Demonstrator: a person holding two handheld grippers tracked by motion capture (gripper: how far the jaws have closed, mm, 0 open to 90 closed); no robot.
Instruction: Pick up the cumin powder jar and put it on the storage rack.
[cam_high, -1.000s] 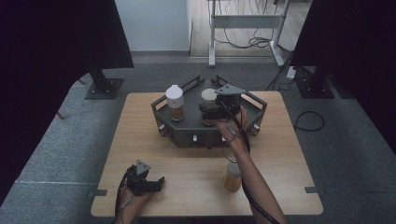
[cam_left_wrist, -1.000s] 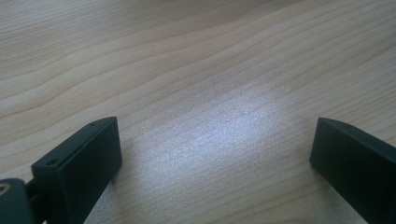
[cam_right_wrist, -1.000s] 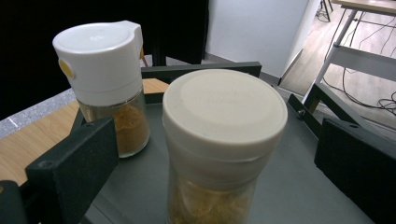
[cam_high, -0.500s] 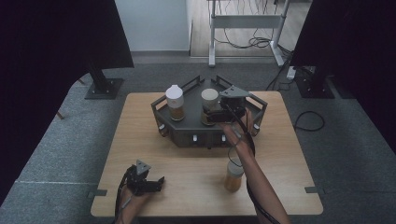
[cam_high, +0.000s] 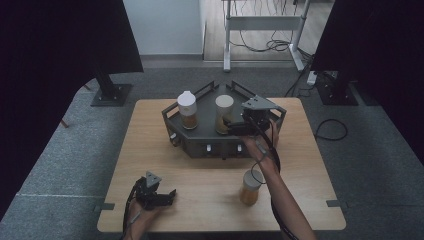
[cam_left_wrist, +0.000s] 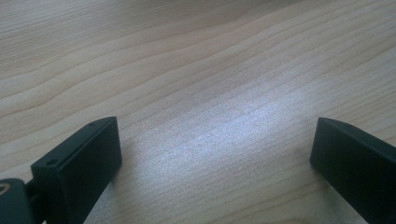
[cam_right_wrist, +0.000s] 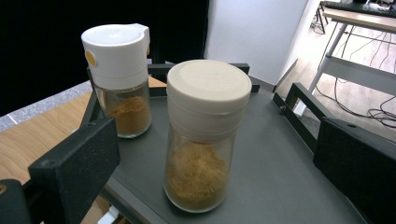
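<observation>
The right gripper (cam_high: 235, 125) has backed off a bit from the round-lidded spice jar (cam_right_wrist: 205, 135), jaws wide apart with nothing in them. That jar stands upright on the grey tray (cam_high: 200, 132), right of the flip-cap jar (cam_high: 187, 110). Near the tray's front, a third jar (cam_high: 250, 187) stands on the table. The left gripper (cam_high: 167, 196) rests well in front of the tray, jaws wide too.
</observation>
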